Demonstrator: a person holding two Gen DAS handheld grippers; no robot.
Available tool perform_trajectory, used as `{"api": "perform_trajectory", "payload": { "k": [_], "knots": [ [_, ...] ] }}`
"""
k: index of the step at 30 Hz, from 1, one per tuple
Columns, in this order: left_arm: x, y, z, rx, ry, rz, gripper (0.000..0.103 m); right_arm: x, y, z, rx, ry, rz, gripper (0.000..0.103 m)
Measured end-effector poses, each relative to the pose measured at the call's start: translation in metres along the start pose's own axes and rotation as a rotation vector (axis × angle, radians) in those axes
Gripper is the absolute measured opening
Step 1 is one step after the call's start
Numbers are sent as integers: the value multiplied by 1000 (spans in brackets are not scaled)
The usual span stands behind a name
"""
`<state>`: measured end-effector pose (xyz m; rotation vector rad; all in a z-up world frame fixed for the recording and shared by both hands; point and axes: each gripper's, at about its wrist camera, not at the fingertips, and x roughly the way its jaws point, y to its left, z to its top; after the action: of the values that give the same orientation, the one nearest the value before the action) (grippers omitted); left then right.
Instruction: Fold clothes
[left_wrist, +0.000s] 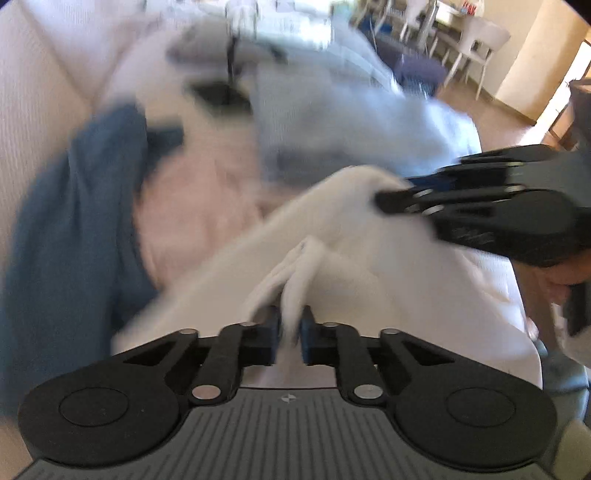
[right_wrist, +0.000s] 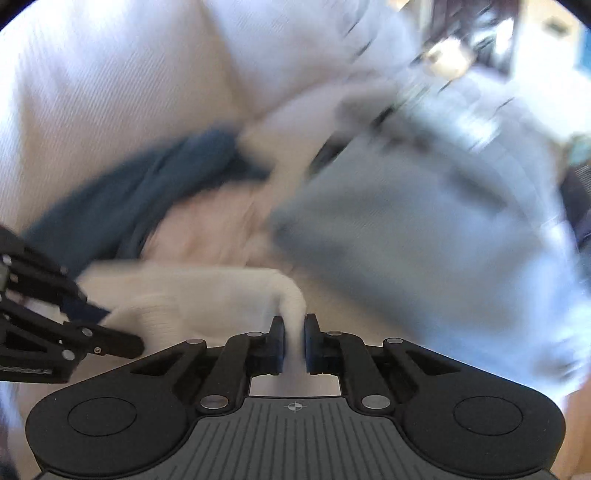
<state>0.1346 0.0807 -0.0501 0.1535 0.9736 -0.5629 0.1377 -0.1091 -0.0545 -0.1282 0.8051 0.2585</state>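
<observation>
A white garment lies stretched between both grippers on a pale sofa. My left gripper is shut on a bunched edge of it, cloth squeezed between the blue pads. In the right wrist view my right gripper is likewise shut on a fold of the white garment. The right gripper reaches in from the right in the left wrist view, biting the cloth's far corner. At the left edge of the right wrist view, the left gripper shows. Both views are motion-blurred.
A heap of clothes lies behind: a dark blue piece, a pale pink one and a light blue-grey one. The white sofa cushions rise behind. White chairs and a wooden floor sit at the far right.
</observation>
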Motion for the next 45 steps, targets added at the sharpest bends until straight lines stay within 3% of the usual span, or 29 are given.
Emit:
{"api": "perform_trajectory", "payload": {
  "k": [3,5,8,9,11,13,14,19,22,25,28,36,40,45],
  "knots": [
    [-36,-7,46,47,-162,10,9,-47,-28,28,48,-163,-60,10],
    [-77,-20,69,102,-315,15,7,-81,-39,38,63,-247,-90,10],
    [-123,-37,83,150,-423,-28,8,-132,-53,46,84,-364,-129,10],
    [-127,-42,81,167,-423,-41,9,-147,-57,46,91,-392,-135,10],
    [-122,-52,70,201,-388,-74,22,-162,-57,25,109,-381,-114,10],
    [-105,-59,53,230,-316,-103,33,-176,-57,5,126,-370,-93,10],
    [-93,-60,43,242,-278,-103,41,-184,-56,-5,135,-365,-82,10],
    [-25,-63,0,275,-27,-82,55,-193,-42,-74,240,-269,-5,10],
    [-7,-68,-12,310,37,-57,69,-201,-32,-107,327,-225,66,10],
    [-9,-70,-20,319,42,-39,77,-207,-19,-130,394,-176,200,11],
    [-19,-66,-22,294,34,-28,83,-191,-10,-147,455,-30,284,11],
    [-43,-47,-28,184,8,-24,83,-133,6,-181,517,248,329,16],
    [-48,-57,-18,192,-28,-48,88,-134,10,-185,520,255,312,17],
    [-37,-85,-4,261,-39,-85,89,-155,1,-177,539,168,276,19]
  ]
}}
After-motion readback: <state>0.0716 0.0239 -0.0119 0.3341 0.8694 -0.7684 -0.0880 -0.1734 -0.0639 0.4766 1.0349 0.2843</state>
